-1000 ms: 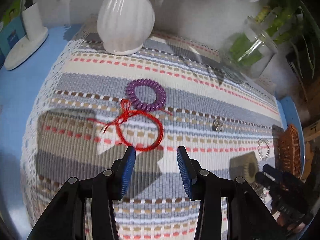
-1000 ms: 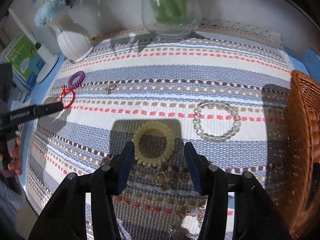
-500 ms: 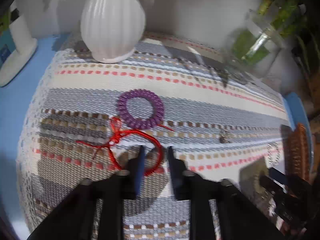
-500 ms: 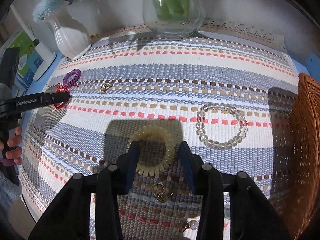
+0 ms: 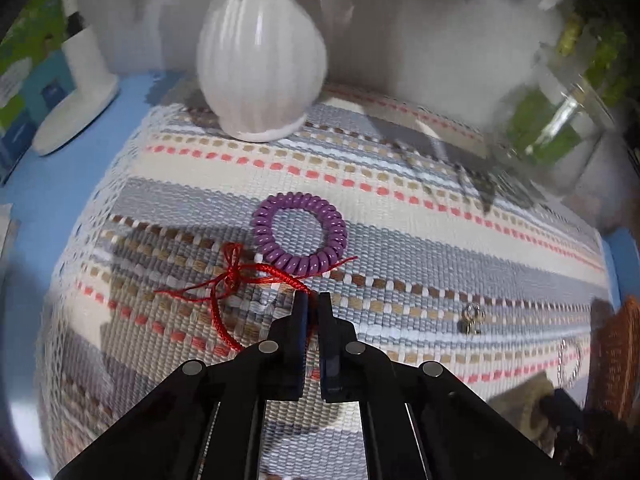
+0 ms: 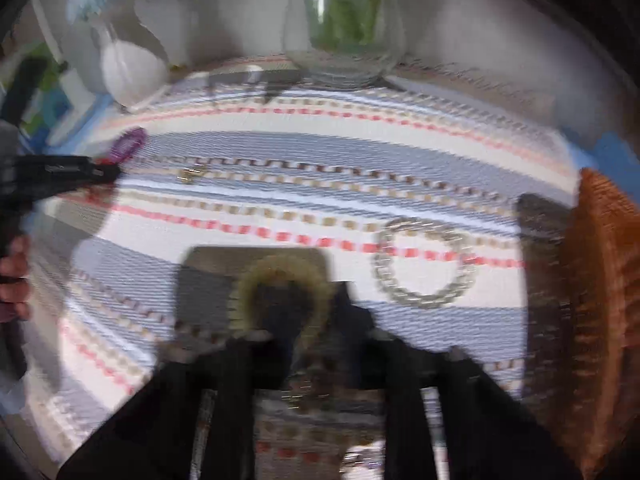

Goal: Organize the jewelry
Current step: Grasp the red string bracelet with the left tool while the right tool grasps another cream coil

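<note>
On the striped woven mat (image 5: 420, 184) lies a red string bracelet (image 5: 236, 276), just below a purple coil hair tie (image 5: 300, 266). My left gripper (image 5: 312, 300) is closing its jaws, and they pinch the red cord at the loop's right side. In the right wrist view, which is blurred, my right gripper (image 6: 314, 316) is closing on the near right arc of a yellow coil hair tie (image 6: 256, 276); one finger sits inside the ring. A clear bead bracelet (image 6: 416, 300) lies to its right. The left gripper (image 6: 100, 172) also shows at the far left, beside the purple tie (image 6: 128, 146).
A brown wicker basket (image 6: 600, 280) stands at the mat's right edge. A white ribbed vase (image 5: 260, 68) and a glass vase (image 6: 344, 32) stand along the back. A small gold earring (image 5: 470, 318) lies mid-mat. More small pieces lie under the right gripper.
The left gripper moved forward and down over the red bracelet and shut on its cord. The right gripper's jaws narrowed onto the yellow hair tie; that view has blurred.
</note>
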The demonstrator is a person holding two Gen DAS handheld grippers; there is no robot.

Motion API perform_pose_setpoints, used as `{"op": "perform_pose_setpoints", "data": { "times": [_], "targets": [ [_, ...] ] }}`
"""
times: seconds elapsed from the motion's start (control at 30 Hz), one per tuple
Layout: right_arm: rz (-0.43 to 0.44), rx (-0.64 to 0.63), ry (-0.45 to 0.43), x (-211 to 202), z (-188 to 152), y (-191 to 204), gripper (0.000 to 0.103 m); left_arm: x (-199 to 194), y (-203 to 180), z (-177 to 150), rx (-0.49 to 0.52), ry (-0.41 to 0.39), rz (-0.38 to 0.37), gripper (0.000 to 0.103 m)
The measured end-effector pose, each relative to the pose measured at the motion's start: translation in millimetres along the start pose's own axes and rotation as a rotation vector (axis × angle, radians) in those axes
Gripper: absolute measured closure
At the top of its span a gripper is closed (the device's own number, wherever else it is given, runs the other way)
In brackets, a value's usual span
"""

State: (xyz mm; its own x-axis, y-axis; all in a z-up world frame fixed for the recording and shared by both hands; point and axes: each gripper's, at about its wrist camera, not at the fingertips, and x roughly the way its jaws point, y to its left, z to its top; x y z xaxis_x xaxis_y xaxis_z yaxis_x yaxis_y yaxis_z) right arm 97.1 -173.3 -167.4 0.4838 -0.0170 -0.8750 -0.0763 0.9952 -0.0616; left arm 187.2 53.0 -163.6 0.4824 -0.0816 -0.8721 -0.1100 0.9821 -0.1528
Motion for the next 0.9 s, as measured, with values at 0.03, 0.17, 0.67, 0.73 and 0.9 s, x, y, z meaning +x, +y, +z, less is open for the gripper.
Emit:
{"op": "perform_pose_setpoints", "data": {
  "times": [0.03, 0.17, 0.67, 0.73, 0.9],
  "targets": [
    [0.008, 0.011, 0.001, 0, 0, -2, 0.091, 1, 1, 1, -0.025, -0.001, 0.0, 0.1],
    [0.042, 0.049, 0.0, -2, 0, -10, 0.092, 2, 9, 4, -0.089, 0.018, -0.036, 0.1],
    [0.099, 0.151, -0.073, -22, -5, -26, 0.092, -59, 0, -4, -0.036, -0.098, -0.227, 0.1],
    [0.104, 0.155, -0.086, -27, -3, -26, 0.092, -63, -1, -4, -0.029, -0.097, -0.227, 0.1],
    [0.118, 0.182, -0.117, -43, -2, -29, 0.092, -87, -10, -12, 0.004, -0.123, -0.263, 0.1]
  ]
}}
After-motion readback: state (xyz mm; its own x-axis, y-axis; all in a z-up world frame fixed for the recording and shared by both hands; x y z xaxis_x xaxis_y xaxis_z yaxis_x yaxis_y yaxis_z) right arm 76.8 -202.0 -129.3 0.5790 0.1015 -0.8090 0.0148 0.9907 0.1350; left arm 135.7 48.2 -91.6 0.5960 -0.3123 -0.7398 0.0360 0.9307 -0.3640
